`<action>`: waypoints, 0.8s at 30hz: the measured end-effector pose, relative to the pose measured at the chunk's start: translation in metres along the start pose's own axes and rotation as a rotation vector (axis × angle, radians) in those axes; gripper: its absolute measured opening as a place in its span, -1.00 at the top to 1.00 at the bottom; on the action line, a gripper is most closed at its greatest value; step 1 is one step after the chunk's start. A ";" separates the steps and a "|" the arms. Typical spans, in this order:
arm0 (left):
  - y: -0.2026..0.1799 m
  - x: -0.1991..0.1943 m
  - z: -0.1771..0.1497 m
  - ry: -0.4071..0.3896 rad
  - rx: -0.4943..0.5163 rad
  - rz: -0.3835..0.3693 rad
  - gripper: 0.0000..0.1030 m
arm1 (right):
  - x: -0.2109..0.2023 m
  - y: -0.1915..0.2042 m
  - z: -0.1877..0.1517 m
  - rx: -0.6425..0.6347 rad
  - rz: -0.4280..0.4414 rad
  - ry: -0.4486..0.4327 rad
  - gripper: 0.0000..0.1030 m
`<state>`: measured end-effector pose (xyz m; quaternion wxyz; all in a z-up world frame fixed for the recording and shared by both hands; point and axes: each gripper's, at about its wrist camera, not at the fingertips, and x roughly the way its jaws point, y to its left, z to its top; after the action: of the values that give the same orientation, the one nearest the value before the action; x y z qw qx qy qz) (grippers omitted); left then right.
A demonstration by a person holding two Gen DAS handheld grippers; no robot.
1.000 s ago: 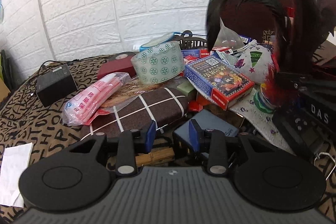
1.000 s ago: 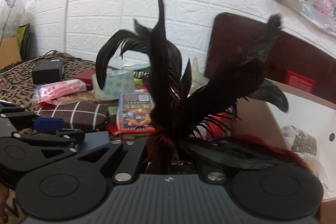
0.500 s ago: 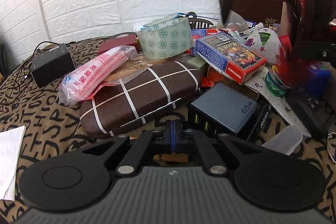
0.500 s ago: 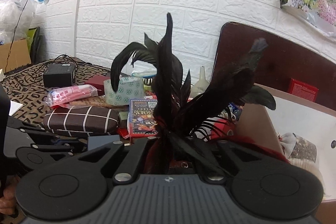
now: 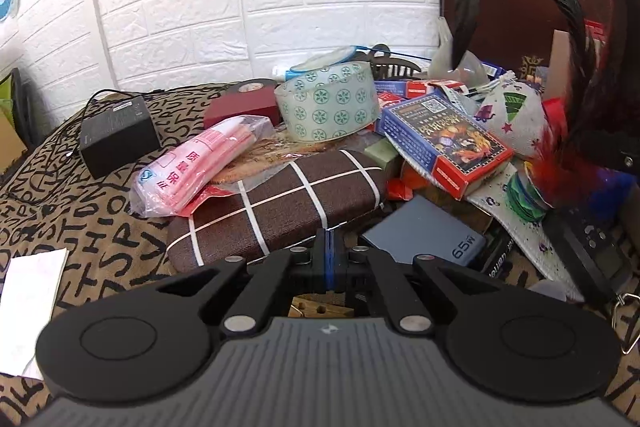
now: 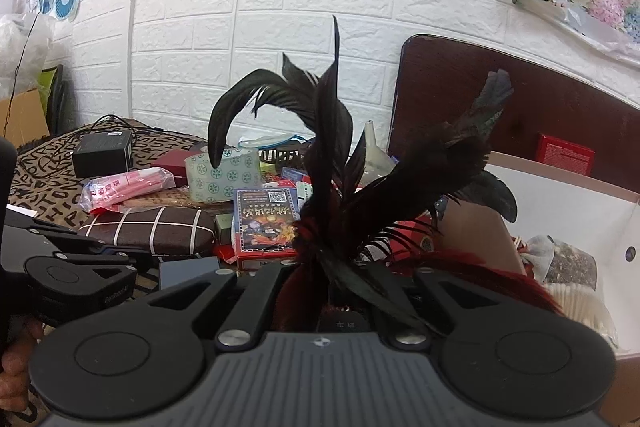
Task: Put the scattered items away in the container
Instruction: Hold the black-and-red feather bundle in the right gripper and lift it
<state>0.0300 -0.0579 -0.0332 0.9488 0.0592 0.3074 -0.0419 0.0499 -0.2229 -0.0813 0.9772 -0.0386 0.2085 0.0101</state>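
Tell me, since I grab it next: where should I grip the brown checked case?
Take the brown checked case across its narrow width near the middle, coming from above. It lies flat and long, but the pink packet overlaps its far-left end.

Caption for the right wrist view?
Right gripper shut on feather shuttlecock, cardboard box beside it.

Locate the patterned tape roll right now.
In the left wrist view the tape roll sits centre, at the back of the pile near the brick wall, behind the brown case, between the red box and the card box.
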 end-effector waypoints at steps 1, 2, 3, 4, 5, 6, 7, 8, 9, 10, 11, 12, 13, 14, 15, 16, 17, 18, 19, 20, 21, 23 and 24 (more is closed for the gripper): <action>0.000 0.000 0.001 0.003 -0.003 0.001 0.93 | 0.000 -0.001 0.000 0.004 -0.002 0.001 0.94; 0.000 0.001 0.001 0.004 -0.006 0.005 0.93 | 0.000 -0.001 -0.001 0.006 -0.004 0.002 0.94; 0.000 0.000 0.001 0.004 -0.007 0.006 0.93 | 0.000 -0.001 -0.001 0.007 -0.004 0.003 0.94; 0.000 0.000 0.001 0.004 -0.007 0.005 0.93 | 0.000 -0.001 -0.001 0.008 -0.005 0.003 0.94; -0.001 0.000 0.001 0.005 -0.008 0.006 0.93 | 0.000 -0.001 -0.002 0.009 -0.006 0.004 0.94; -0.001 0.000 0.001 0.005 -0.008 0.006 0.93 | 0.000 -0.001 -0.002 0.009 -0.005 0.004 0.94; -0.001 0.000 0.001 0.006 -0.009 0.005 0.93 | 0.000 -0.001 -0.002 0.010 -0.005 0.005 0.94; -0.001 -0.001 0.000 0.006 -0.009 0.005 0.93 | 0.000 -0.001 -0.003 0.010 -0.006 0.006 0.94; -0.002 -0.001 0.000 0.007 -0.010 0.005 0.93 | 0.000 0.000 -0.003 0.011 -0.006 0.006 0.94; -0.002 -0.001 0.001 0.008 -0.011 0.003 0.93 | 0.000 -0.001 -0.003 0.012 -0.006 0.007 0.94; -0.002 -0.001 0.001 0.009 -0.012 0.003 0.93 | 0.000 -0.001 -0.003 0.013 -0.006 0.007 0.94; -0.003 -0.001 0.001 0.008 -0.012 0.004 0.93 | 0.000 -0.001 -0.003 0.013 -0.007 0.007 0.94; -0.004 -0.001 0.001 0.007 -0.012 0.004 0.93 | 0.000 -0.002 -0.003 0.014 -0.008 0.007 0.94; -0.004 -0.001 0.001 0.006 -0.011 0.003 0.93 | 0.000 -0.002 -0.003 0.017 -0.012 0.007 0.93; -0.005 -0.001 0.000 0.005 -0.010 0.003 0.93 | 0.000 -0.003 -0.004 0.021 -0.017 0.006 0.93; -0.005 -0.001 0.000 0.005 -0.011 0.001 0.93 | 0.000 -0.004 -0.004 0.025 -0.020 0.007 0.92; -0.006 -0.001 -0.001 0.005 -0.013 0.000 0.93 | 0.000 -0.004 -0.005 0.028 -0.024 0.007 0.92; -0.006 -0.001 -0.001 0.007 -0.015 -0.002 0.93 | 0.000 -0.005 -0.005 0.030 -0.028 0.008 0.90; -0.006 0.000 -0.002 0.009 -0.014 -0.003 0.93 | 0.000 -0.006 -0.006 0.033 -0.029 0.012 0.89; -0.007 0.001 -0.003 0.013 -0.012 -0.005 0.93 | 0.001 -0.007 -0.007 0.036 -0.031 0.016 0.88; -0.007 0.001 -0.004 0.016 -0.009 -0.004 0.93 | 0.001 -0.007 -0.008 0.039 -0.036 0.015 0.86; -0.008 0.002 -0.006 0.022 -0.005 -0.002 0.91 | 0.002 -0.008 -0.009 0.045 -0.039 0.020 0.78; -0.008 0.002 -0.007 0.024 -0.005 -0.002 0.91 | 0.002 -0.008 -0.009 0.046 -0.040 0.021 0.71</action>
<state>0.0268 -0.0646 -0.0412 0.9451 0.0572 0.3190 -0.0415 0.0481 -0.2312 -0.0902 0.9756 -0.0203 0.2180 -0.0147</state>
